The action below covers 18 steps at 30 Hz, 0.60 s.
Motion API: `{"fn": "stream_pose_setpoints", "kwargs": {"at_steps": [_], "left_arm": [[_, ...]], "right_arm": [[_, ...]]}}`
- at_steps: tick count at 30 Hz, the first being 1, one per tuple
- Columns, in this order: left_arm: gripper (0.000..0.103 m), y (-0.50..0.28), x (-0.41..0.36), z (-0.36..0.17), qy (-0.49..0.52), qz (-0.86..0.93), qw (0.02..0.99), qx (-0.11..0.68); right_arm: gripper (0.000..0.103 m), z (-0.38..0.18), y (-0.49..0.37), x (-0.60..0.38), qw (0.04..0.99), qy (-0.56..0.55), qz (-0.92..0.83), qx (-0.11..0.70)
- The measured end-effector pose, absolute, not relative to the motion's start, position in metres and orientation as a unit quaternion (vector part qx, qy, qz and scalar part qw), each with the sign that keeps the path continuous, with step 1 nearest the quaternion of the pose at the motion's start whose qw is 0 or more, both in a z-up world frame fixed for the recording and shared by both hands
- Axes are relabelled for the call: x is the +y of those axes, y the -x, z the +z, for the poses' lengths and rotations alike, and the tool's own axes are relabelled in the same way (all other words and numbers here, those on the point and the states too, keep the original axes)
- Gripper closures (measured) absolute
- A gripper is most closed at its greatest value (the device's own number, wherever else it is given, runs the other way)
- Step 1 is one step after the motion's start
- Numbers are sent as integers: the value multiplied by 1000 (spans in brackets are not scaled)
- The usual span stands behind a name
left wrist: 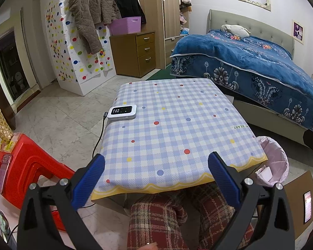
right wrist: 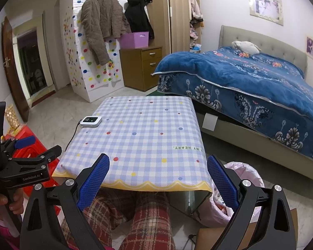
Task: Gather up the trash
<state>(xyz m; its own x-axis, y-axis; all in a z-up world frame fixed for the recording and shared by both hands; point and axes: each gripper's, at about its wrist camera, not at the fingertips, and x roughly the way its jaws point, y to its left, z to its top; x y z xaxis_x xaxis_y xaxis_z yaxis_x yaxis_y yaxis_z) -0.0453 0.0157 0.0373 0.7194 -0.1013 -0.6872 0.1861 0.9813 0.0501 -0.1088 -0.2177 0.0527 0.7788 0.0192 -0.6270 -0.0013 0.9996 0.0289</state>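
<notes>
- The scene was a bedroom, and a small table (left wrist: pixel 177 112) with a checked, dotted cloth stood beside a bed (left wrist: pixel 250 62) with a blue blanket.
- The trash that could be seen lay inside the bin (left wrist: pixel 278 152), which had a pale pink liner and stood on the floor just beside the right corner of the table; white paper pieces (left wrist: pixel 265 171) showed in it in the left wrist view.
- No loose trash was visible on the cloth (only a small white device (left wrist: pixel 122 112) with a cable lay near its left edge).
- I judge such paper to be light, soft and easy to crush, so a pinch at a raised fold or edge should be enough; the thin liner would probably tear easily.
- The left gripper (left wrist: pixel 156 179) hovered over the near edge of the table, its jaws spread wide and holding nothing.
- The right gripper (right wrist: pixel 158 181) was the same: wide apart and empty, with the bin just beside its right finger.
- Below both were the person's legs in red plaid trousers (right wrist: pixel 148 218), and a red stool (left wrist: pixel 29 166) stood at the left.
</notes>
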Motion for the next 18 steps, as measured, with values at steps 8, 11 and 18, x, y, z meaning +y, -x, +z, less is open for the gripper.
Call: {"fn": "stream_pose_setpoints", "kwargs": {"at_steps": [8,11,18], "left_arm": [[7,46,16,36,-58,-77,925,367],[7,46,16,35,-58,-80,925,367],[7,47,16,33,-60,-81,924,368]], "right_arm": [[10,52,109,-217,943,-15,5,334],[10,52,109,-217,942,-16,5,334],[10,49,109,-217,942,-18,3,336]]}}
